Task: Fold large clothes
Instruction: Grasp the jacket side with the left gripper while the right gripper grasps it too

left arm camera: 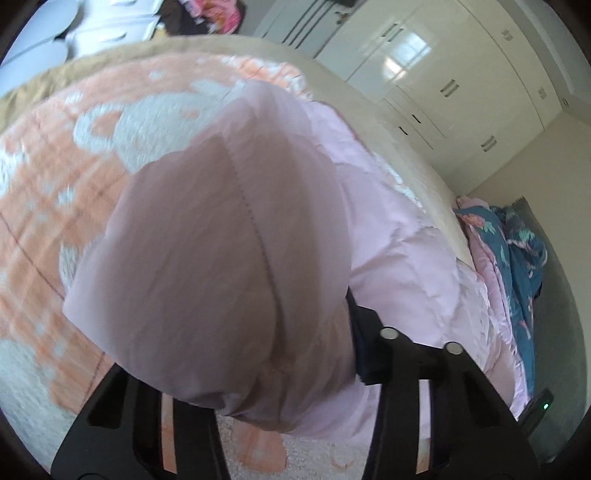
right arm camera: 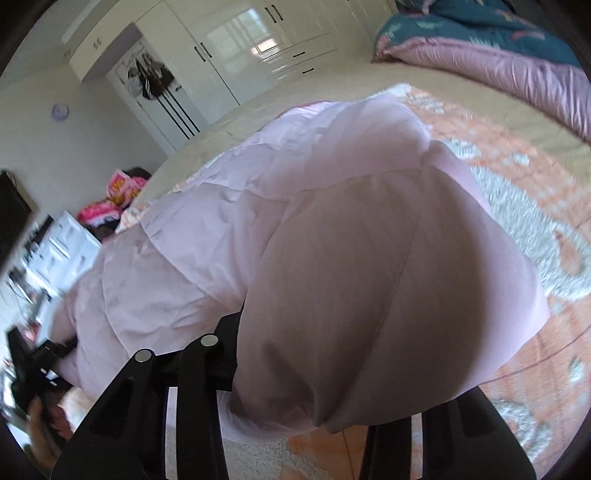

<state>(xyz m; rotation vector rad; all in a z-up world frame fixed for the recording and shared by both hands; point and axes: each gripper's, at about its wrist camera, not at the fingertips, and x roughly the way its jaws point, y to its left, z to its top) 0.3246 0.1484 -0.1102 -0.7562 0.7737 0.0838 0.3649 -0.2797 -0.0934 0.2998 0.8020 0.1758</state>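
The pale pink padded jacket [left arm camera: 229, 236] bulges up right in front of both tools, one puffy edge bunched between the jaws of the left gripper [left arm camera: 280, 398] and another between those of the right gripper [right arm camera: 295, 398]. Each gripper is closed partway on that thick padding, as far as the bulk seems to allow, though the pads themselves are hidden under the fabric. The rest of the jacket trails away beyond the fingers onto the orange and white blanket [left arm camera: 48, 206] spread over the bed (a blue floral quilt [right arm camera: 480, 33] lies well off at the far side).

The likely trouble is slippage: the shell looks slick and the filling springy, so a shallow bite could pull free on lifting. If one side lets go, or the two hands rise unevenly, the fold would land crooked.
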